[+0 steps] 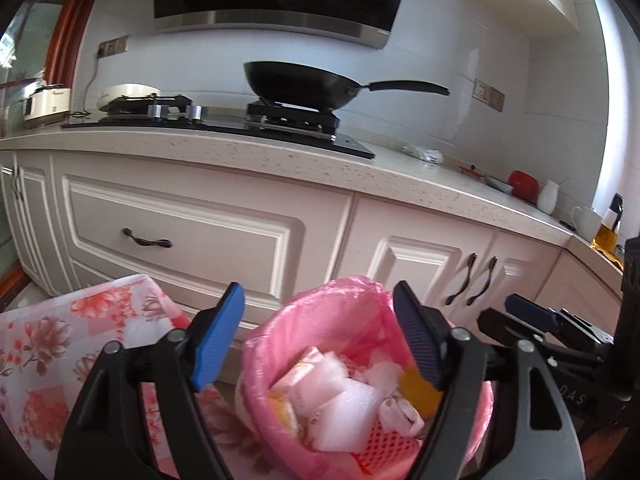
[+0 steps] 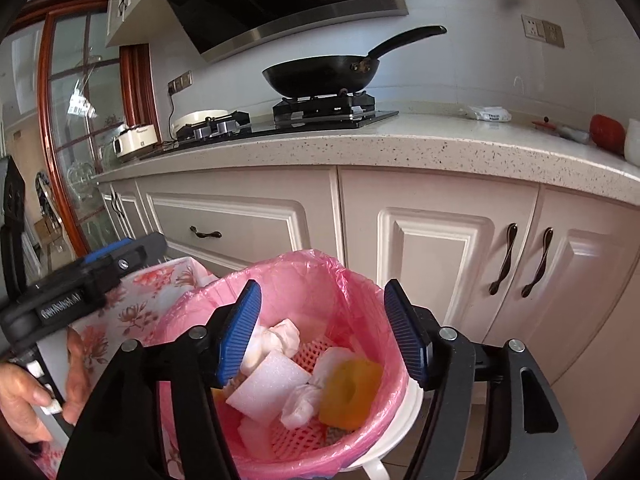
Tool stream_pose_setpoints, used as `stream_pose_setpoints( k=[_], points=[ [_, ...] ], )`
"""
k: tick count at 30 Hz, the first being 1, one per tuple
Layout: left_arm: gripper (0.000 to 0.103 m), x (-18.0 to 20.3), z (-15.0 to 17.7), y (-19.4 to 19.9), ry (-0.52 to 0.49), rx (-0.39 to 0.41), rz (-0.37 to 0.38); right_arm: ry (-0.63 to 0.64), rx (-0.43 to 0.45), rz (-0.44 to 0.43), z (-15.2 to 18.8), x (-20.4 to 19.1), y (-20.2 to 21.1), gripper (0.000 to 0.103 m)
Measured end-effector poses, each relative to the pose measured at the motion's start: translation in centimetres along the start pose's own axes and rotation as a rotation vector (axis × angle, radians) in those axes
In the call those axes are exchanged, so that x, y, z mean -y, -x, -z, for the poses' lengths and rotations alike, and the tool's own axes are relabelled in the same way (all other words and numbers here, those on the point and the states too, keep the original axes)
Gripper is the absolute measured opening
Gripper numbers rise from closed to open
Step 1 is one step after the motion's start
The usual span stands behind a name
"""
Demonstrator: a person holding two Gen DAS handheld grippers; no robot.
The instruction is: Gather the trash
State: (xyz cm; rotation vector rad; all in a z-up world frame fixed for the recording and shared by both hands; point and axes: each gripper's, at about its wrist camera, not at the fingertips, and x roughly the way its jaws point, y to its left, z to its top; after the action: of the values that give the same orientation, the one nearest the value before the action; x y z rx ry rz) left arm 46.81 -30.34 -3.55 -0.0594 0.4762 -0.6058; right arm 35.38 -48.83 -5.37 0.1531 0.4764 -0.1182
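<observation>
One trash bin (image 2: 394, 364), lined with a pink bag (image 2: 304, 276), stands upright, mouth upward, on the floor in front of the cabinets (image 2: 436, 248); two grippers hang above the bin: left gripper (image 1: 320, 336) with jaws apart, nothing between them; right gripper (image 2: 322, 330) likewise spread and empty; inside the bin: white foam pieces (image 2: 270, 384), crumpled tissues (image 2: 280, 338), one yellow item (image 2: 352, 392), red mesh (image 2: 308, 352); exact counts unclear, the heap overlapping; the bin's base is cut off; a floral cloth (image 1: 44, 344) lies just left of the bin.
</observation>
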Motion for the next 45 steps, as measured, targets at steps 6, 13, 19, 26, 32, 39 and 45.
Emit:
stream_pose_setpoints(
  k=[6,13,19,26,32,39,45],
  points=[
    [0.093,-0.1,-0.3,3.8,-0.023,0.045,-0.055,-0.007,0.035,-0.005,-0.6,-0.9,2.6,0.062],
    [0.098,1.1,-2.5,10.8,-0.082,0.158,-0.124,0.027,0.103,0.026,-2.0,-2.5,8.4,0.073],
    [0.098,1.5,-3.1,17.3,-0.070,0.214,-0.123,-0.008,0.128,0.034,-1.5,-4.1,14.0,0.085],
    [0.098,1.1,-0.5,22.7,-0.083,0.143,-0.125,-0.054,0.094,0.029,1.6,-6.9,18.1,0.085],
    [0.098,0.0,2.8,26.1,-0.079,0.094,-0.161,-0.064,0.047,0.022,4.4,-10.0,19.9,0.085],
    [0.098,-1.1,5.9,28.5,-0.061,0.045,-0.202,-0.025,0.014,0.014,6.3,-12.7,21.2,0.085],
    [0.098,-1.3,7.7,29.8,-0.029,0.021,-0.210,-0.013,0.011,-0.003,7.5,-13.4,22.4,0.085]
  ],
)
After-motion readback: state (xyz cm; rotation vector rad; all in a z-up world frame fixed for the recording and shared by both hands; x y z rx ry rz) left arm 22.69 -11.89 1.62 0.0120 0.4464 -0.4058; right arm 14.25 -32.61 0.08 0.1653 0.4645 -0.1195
